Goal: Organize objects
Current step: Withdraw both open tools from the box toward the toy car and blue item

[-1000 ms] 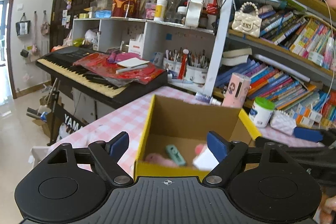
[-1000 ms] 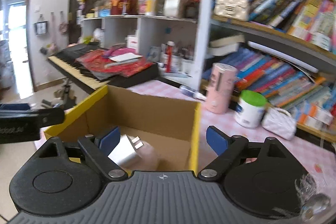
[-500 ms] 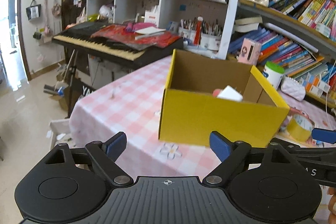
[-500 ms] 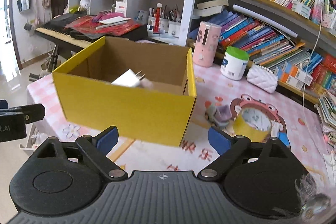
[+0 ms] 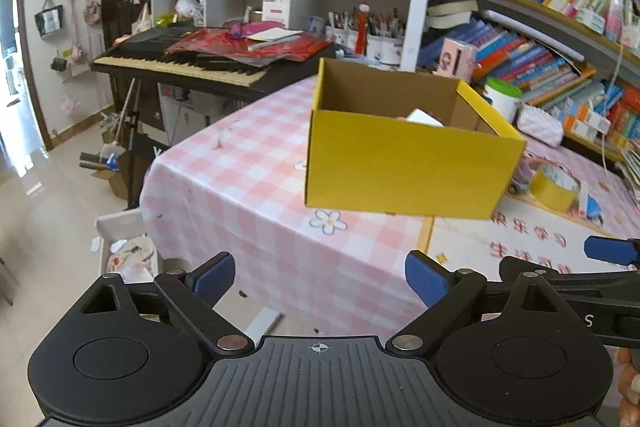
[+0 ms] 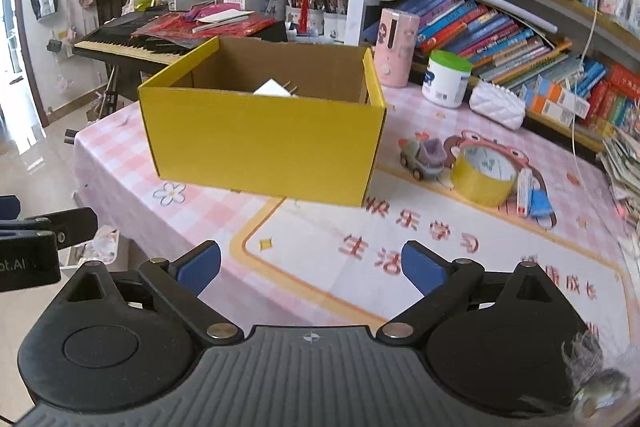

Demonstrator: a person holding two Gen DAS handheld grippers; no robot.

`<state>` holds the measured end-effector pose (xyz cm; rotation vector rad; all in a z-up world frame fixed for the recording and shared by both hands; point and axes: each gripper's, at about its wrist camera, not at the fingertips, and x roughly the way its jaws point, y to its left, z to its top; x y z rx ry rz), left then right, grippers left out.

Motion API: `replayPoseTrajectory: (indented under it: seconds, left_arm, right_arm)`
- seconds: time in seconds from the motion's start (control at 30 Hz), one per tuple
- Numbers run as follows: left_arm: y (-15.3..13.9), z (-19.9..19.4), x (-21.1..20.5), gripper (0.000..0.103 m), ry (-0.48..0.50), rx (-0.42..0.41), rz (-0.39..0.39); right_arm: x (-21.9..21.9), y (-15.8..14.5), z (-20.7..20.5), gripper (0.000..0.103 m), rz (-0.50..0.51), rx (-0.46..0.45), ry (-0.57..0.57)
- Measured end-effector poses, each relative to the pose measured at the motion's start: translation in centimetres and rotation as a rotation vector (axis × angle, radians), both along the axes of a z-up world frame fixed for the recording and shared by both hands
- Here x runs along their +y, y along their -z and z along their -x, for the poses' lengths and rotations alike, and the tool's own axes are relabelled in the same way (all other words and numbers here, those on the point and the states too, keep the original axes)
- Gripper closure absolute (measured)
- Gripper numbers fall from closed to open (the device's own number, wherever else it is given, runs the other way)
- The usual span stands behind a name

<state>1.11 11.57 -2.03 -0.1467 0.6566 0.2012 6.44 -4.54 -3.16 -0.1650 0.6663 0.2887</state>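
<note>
**Box on the table, both grippers empty**

We have the yellow box (image 6: pixel 262 143) sitting on the table (image 6: pixel 440 247), on the pink checked cloth near the keyboard end, and our right gripper (image 6: pixel 310 267) hangs well short of it, fingers (image 6: pixel 422 267) spread wide with nothing between them. Over on the other side our left gripper (image 5: pixel 320 279) hovers at the table's near edge, fingers (image 5: pixel 210 277) just as wide apart and empty. Inside the box we catch a white charger (image 6: pixel 273 89) poking above the front wall, prongs up. To the box's right lie a small toy car (image 6: pixel 422 155), a yellow tape roll (image 6: pixel 484 177) just beside it, and a blue-and-white item (image 6: pixel 534 197) touching the roll. Further back, near the bookshelf, stand a pink cylinder (image 6: pixel 396 47), a green-lidded jar (image 6: pixel 446 79) and a white quilted purse (image 6: pixel 498 107).
</note>
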Motion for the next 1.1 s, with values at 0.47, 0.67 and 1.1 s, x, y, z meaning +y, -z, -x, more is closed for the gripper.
replayPoseTrajectory:
  seconds: [0.47,0.67,1.1]
  left_arm:
    - [1.0,1.7,-1.6,0.009,0.064,0.036,0.024]
    - [1.0,1.4,-2.8,0.009,0.115,0.035,0.024]
    - [1.1,-1.4,-6.3,0.009,0.239,0.037,0.014]
  right_arm:
    - [-2.4,0.9,3.3,0.003,0.006,0.032,0.092]
    - [-4.0,1.2,3.9,0.003,0.003,0.048,0.145]
    - [-8.1,1.4,3.2,0.003,-0.015,0.059,0.28]
